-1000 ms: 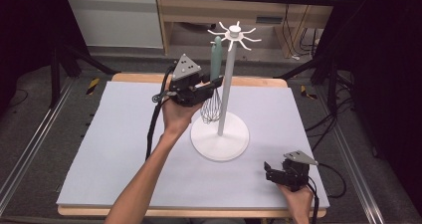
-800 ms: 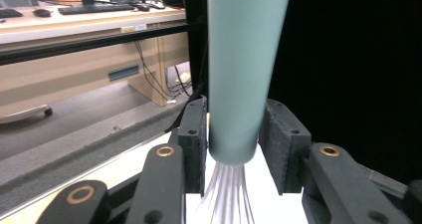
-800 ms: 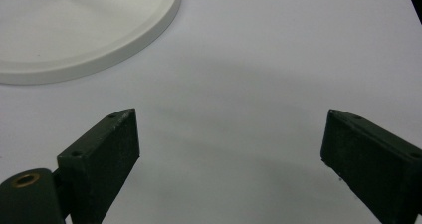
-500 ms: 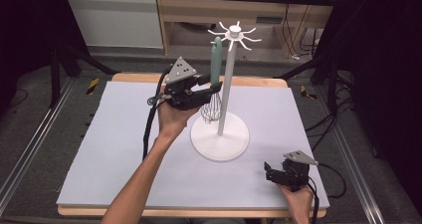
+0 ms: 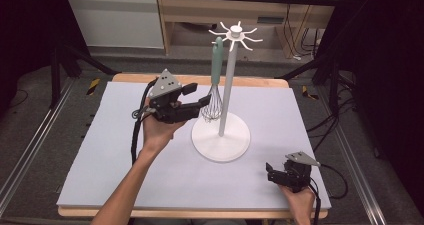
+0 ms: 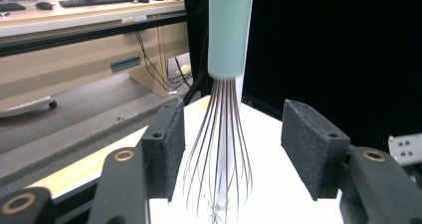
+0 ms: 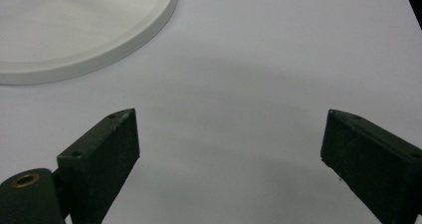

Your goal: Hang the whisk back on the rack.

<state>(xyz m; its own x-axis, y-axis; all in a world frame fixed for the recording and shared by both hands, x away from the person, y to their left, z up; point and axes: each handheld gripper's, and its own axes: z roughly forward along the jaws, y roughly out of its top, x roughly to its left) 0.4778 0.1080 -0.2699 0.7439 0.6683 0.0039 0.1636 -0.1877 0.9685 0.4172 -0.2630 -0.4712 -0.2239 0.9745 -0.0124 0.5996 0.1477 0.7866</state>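
Pale table [image 5: 125, 150], whisk [image 5: 214, 92] hanging on rack [image 5: 227, 85], left tool [image 5: 197, 102] just opened, right tool [image 5: 270, 172] open.

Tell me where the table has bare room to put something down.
The mat is bare left of the person's forearm, between the stand's base and the right gripper, and behind the stand. It is crowded where the left gripper meets the whisk.

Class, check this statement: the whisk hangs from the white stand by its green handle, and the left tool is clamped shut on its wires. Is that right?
Not quite. The whisk does hang from the stand by its green handle, but the left tool is open: its jaws have just been opening, and the pads stand clear of the wires between them. The left gripper view shows it.
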